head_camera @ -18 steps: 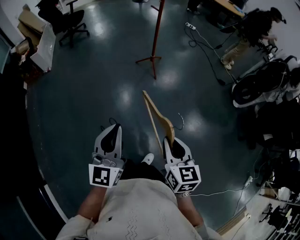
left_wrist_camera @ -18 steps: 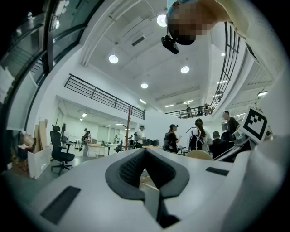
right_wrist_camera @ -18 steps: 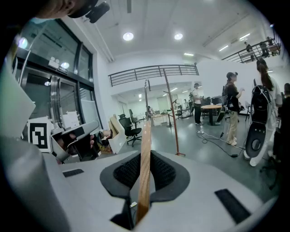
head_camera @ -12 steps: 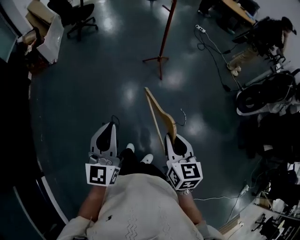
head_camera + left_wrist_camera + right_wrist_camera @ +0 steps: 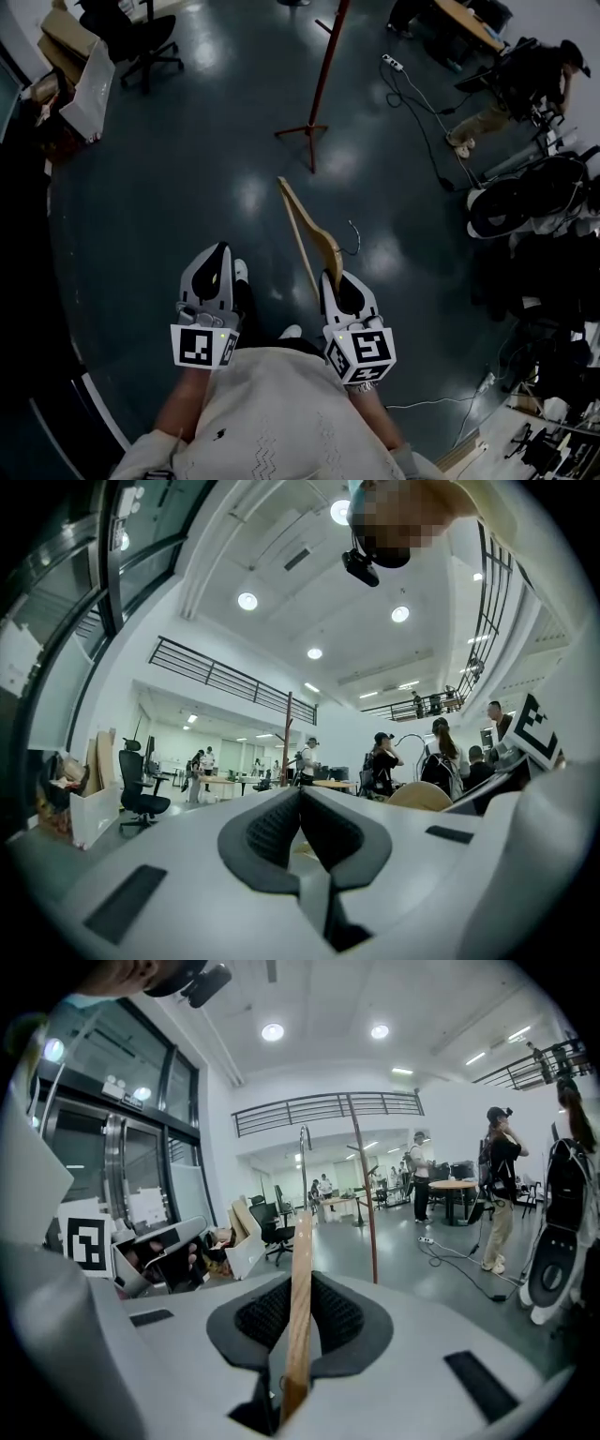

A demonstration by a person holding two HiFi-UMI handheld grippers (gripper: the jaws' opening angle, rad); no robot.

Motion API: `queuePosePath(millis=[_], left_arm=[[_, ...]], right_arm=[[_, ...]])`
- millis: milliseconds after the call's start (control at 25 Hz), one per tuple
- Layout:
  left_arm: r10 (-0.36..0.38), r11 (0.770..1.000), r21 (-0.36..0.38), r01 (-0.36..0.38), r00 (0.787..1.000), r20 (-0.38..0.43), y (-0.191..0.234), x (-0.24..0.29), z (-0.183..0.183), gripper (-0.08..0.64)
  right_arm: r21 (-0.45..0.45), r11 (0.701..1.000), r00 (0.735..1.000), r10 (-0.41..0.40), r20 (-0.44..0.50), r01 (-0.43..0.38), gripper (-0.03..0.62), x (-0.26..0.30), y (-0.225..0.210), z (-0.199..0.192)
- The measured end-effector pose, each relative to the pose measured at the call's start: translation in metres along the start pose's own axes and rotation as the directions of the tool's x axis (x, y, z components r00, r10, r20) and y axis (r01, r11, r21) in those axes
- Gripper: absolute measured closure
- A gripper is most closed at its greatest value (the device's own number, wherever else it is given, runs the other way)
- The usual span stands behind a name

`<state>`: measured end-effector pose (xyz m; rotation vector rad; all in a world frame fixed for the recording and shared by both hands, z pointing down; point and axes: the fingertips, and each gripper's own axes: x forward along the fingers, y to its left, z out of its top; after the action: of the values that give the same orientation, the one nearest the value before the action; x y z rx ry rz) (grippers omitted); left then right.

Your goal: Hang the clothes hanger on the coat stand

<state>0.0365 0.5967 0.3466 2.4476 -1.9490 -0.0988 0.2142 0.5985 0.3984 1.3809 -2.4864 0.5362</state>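
My right gripper (image 5: pixel 337 284) is shut on one arm of a pale wooden clothes hanger (image 5: pixel 305 232); the hanger juts forward over the dark floor, its thin metal hook (image 5: pixel 354 236) curling off to the right. In the right gripper view the wooden arm (image 5: pixel 299 1307) runs up between the two jaws. The coat stand (image 5: pixel 319 80), a thin reddish-brown pole on spread feet, stands ahead near the top centre, well apart from the hanger; the pole (image 5: pixel 364 1194) also shows in the right gripper view. My left gripper (image 5: pixel 212 272) is shut with nothing in it (image 5: pixel 300 822).
A black office chair (image 5: pixel 131 37) and cardboard boxes (image 5: pixel 80 66) sit far left. Cables and a power strip (image 5: pixel 412 89) trail across the floor at right, beside a person (image 5: pixel 520 80) and dark equipment (image 5: pixel 525 192). My shoes (image 5: pixel 239 272) are below.
The view shifted as I stepped forward; the coat stand sits slightly nearer and left. The hanger stays clamped in the right gripper, and both grippers keep their pose.
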Motion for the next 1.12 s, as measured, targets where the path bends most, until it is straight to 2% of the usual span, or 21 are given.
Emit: queuePosePath(millis=[200, 520, 800, 960, 1120], left_arm=[[-0.097, 0.995, 0.035, 0.097, 0.995, -0.003, 0.007, 0.054, -0.008, 0.548], [-0.180, 0.984, 0.011, 0.180, 0.984, -0.010, 0.048, 0.138, -0.018, 0.548], [-0.226, 0.974, 0.012, 0.226, 0.974, -0.031, 0.101, 0.193, -0.020, 0.548], [-0.219, 0.975, -0.042, 0.218, 0.975, -0.030, 0.133, 0.224, -0.014, 0.548], [-0.263, 0.965, -0.008, 0.263, 0.964, -0.043, 0.181, 0.240, -0.010, 0.548]], right_arm=[[0.019, 0.999, 0.999, -0.051, -0.015, 0.051, 0.523, 0.043, -0.019, 0.009], [0.058, 0.993, 0.994, -0.105, -0.036, 0.107, 0.523, 0.122, -0.033, 0.028], [0.051, 0.990, 0.991, -0.131, -0.036, 0.133, 0.523, 0.195, -0.020, 0.061], [0.081, 0.986, 0.989, -0.142, -0.044, 0.145, 0.523, 0.234, -0.011, 0.073], [0.115, 0.980, 0.987, -0.159, -0.036, 0.162, 0.523, 0.276, 0.011, 0.089]])
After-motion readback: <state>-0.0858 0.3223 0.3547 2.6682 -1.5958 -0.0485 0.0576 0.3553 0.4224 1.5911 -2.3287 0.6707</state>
